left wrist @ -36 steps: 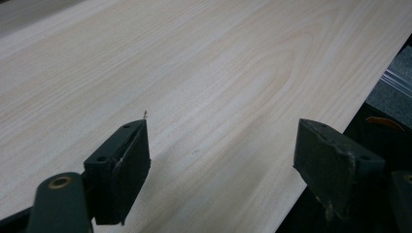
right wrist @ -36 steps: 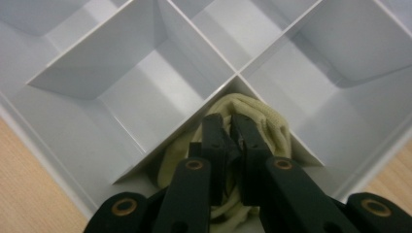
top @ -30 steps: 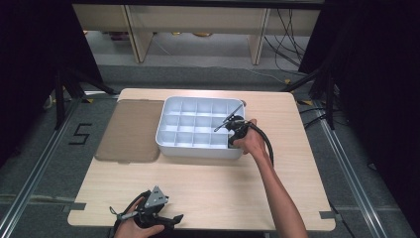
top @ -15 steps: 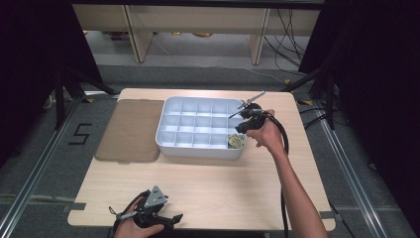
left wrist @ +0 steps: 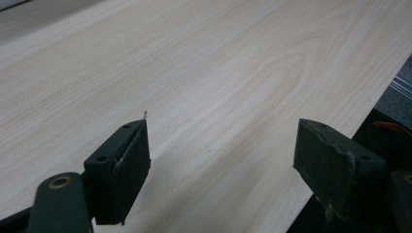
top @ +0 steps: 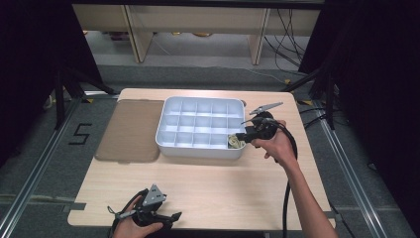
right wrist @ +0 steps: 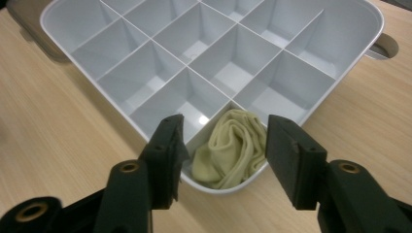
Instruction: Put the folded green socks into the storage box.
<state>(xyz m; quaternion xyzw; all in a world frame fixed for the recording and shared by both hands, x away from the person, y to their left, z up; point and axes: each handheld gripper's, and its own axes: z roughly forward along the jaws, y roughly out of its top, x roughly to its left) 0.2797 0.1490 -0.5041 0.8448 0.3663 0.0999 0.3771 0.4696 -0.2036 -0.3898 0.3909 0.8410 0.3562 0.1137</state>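
Two tools, one tray, one cloth on your table [top: 208, 183]:

- Your right tool [right wrist: 223, 145]: jaws have just been opening and stand apart, nothing pinched between them; it hangs above the tray's near right corner.
- Pale yellow cloth [right wrist: 231, 148]: crumpled, lying in the near right corner compartment of the white divided tray [top: 171, 141].
- Your left tool [left wrist: 221, 155]: jaws spread wide, empty, low over bare wood at the table's near edge.
- Brown lid [top: 130, 130]: flat, just left of the tray.
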